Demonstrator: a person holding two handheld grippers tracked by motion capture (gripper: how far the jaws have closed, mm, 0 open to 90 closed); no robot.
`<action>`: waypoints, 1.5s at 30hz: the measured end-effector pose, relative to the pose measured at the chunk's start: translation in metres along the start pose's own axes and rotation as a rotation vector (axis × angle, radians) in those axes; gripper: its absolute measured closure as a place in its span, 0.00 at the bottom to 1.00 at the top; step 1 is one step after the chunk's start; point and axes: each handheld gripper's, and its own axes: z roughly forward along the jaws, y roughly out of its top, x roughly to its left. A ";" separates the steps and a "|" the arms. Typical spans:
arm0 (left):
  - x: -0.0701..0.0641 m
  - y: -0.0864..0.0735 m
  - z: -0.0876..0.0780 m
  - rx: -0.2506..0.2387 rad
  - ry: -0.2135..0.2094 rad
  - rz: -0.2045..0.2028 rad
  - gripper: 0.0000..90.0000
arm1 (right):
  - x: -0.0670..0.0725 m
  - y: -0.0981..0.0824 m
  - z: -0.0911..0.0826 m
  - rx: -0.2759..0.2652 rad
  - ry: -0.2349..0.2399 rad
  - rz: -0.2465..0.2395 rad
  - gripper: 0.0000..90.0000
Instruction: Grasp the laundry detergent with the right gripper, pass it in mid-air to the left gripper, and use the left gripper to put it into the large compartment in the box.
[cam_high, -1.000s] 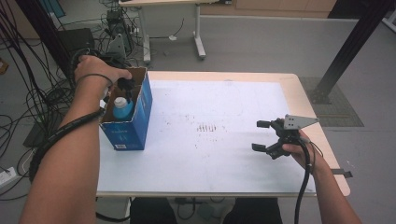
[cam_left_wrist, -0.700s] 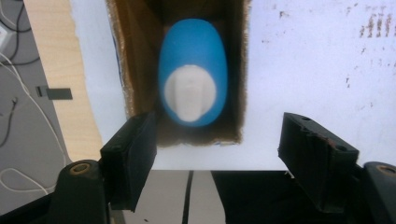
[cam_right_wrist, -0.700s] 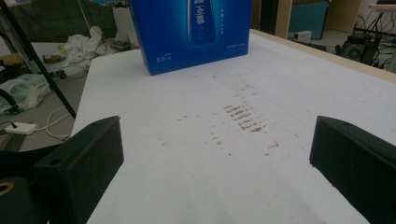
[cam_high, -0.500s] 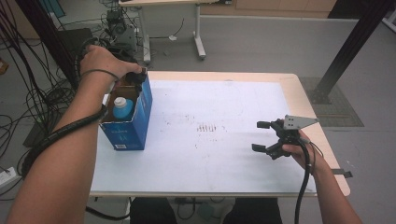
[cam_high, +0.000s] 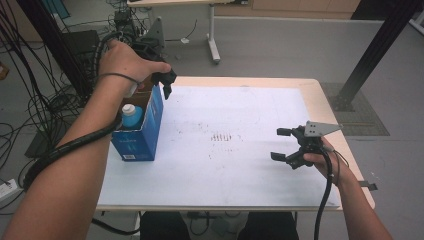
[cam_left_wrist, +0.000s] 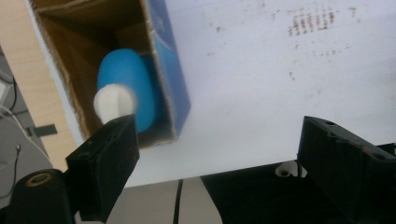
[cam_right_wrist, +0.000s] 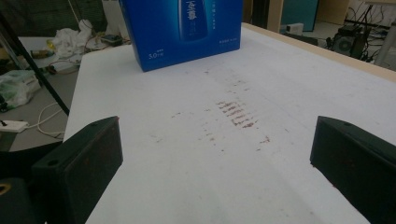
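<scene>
We see the bottle (cam_high: 131, 114) standing upright inside the open blue box (cam_high: 145, 131) at the table's (cam_high: 240, 170) left side, white cap (cam_left_wrist: 113, 101) up, its blue body against the box's inner wall. Our left hand-held gripper (cam_high: 165, 84) hangs just above the box's far corner; its jaws have just been opening and now stand wide apart with nothing between them. Our right hand-held gripper (cam_high: 283, 144) hovers low over the table's right side, well apart from the box, jaws spread and empty.

We judge the bottle to be smooth, rigid plastic, fairly light unless full, and likely slippery on its rounded shoulder. The best hold looks like the cap or the neck just under it, since the box walls crowd the body. The box is thin cardboard: light, easily tipped or dented, so it may want steadying by its side wall.
</scene>
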 end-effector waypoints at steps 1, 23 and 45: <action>-0.003 -0.001 0.000 -0.004 0.000 0.012 0.13 | 0.001 0.001 -0.001 0.005 -0.005 0.000 0.03; -0.059 -0.017 0.011 -0.077 -0.091 0.198 0.06 | 0.011 0.007 -0.009 0.032 -0.063 0.031 0.03; -0.082 -0.048 0.074 -0.142 -0.147 0.242 0.07 | 0.020 0.014 -0.014 0.048 -0.112 0.037 0.03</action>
